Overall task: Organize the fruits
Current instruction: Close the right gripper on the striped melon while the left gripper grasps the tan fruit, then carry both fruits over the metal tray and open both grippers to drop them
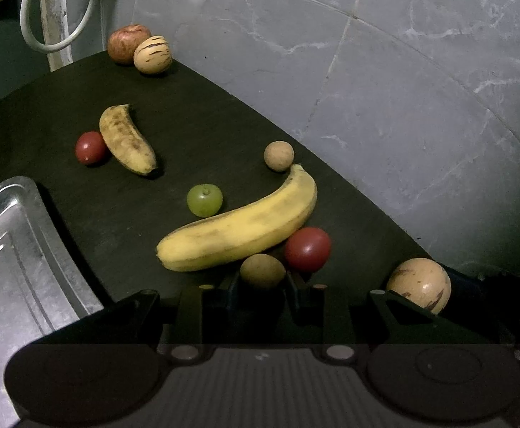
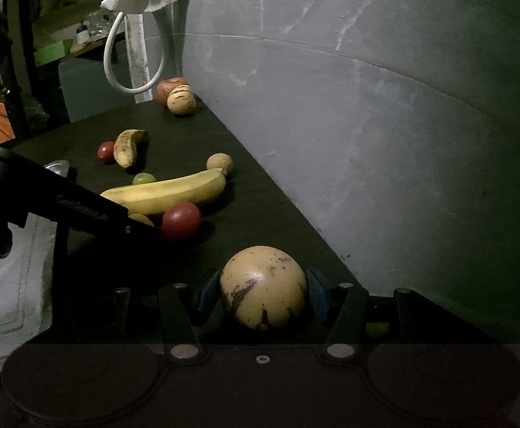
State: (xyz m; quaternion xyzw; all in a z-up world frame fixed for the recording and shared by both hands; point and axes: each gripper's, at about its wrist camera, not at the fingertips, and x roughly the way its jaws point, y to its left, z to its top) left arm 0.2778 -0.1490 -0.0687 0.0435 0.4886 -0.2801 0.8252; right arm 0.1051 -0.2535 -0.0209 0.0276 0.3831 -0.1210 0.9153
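Note:
My left gripper is shut on a small brown round fruit, low on the black table just in front of the big yellow banana and beside a red tomato. My right gripper is shut on a pale round melon with purple streaks; blue pads press both its sides. This melon shows at the lower right of the left wrist view. The left gripper reaches in from the left of the right wrist view.
A metal tray sits at the left. Loose on the table are a green fruit, a brown fruit, a spotted banana, another tomato, an apple and a striped melon. A tiled wall borders the right; a white cable hangs behind.

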